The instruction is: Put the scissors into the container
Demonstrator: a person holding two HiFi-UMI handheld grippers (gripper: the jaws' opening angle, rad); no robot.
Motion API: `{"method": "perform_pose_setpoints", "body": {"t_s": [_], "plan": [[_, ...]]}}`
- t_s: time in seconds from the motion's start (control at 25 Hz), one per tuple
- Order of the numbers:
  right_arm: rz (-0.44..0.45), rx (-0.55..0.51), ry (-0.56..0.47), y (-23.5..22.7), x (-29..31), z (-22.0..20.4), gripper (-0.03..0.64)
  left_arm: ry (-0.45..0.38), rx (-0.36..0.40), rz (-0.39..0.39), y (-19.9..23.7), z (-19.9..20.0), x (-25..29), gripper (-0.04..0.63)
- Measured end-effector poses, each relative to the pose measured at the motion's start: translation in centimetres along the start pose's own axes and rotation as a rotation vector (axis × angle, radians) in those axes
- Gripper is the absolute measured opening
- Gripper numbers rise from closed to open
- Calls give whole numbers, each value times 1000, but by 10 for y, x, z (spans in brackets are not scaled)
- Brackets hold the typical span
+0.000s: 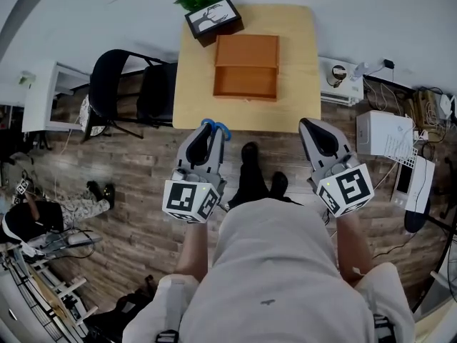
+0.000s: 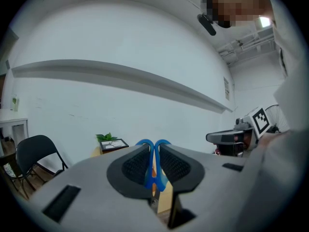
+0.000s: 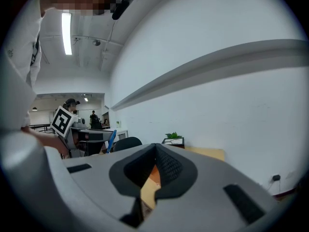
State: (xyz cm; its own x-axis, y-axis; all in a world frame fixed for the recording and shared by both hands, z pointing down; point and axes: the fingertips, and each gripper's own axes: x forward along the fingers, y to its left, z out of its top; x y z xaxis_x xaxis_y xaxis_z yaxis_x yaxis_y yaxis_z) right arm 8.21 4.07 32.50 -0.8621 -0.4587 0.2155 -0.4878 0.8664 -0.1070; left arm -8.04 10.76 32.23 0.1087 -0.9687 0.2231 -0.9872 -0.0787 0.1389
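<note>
Close to the person's body, both grippers are held out in front, above the wood floor. The left gripper is holding the scissors. Its fingers squeeze them from both sides, and the two blue handle loops poke out past the tips. The scissors are up in the air, right by the near edge of the worktop, and not in the box. The right gripper is well off to the side. Its fingers are pressed together at the tips and hold nothing. Two black shoes stand on the floor between the grippers. Farther away, a brown wooden box sits open in the middle of the worktop, with its lid lying flat behind it. I can see nothing inside it. A black chair stands to the left of the worktop. At the far end sits a dark pot with green leaves, touching the box lid's corner.
</note>
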Motion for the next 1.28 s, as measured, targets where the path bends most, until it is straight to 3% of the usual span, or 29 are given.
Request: {"method": "perform_pose_setpoints", "body": {"t_s": [0.64,1.0,1.28], "plan": [[-71,11,14,-25,83,23,-2,1,-23,-81,72,19,72,63],[-126,-6,42,-23,117,25,-2,12,-20,-158,103,21,107,63],[-188,15,59,-23,130,17,-2,13,-61,-245,116,18,128,63]]}}
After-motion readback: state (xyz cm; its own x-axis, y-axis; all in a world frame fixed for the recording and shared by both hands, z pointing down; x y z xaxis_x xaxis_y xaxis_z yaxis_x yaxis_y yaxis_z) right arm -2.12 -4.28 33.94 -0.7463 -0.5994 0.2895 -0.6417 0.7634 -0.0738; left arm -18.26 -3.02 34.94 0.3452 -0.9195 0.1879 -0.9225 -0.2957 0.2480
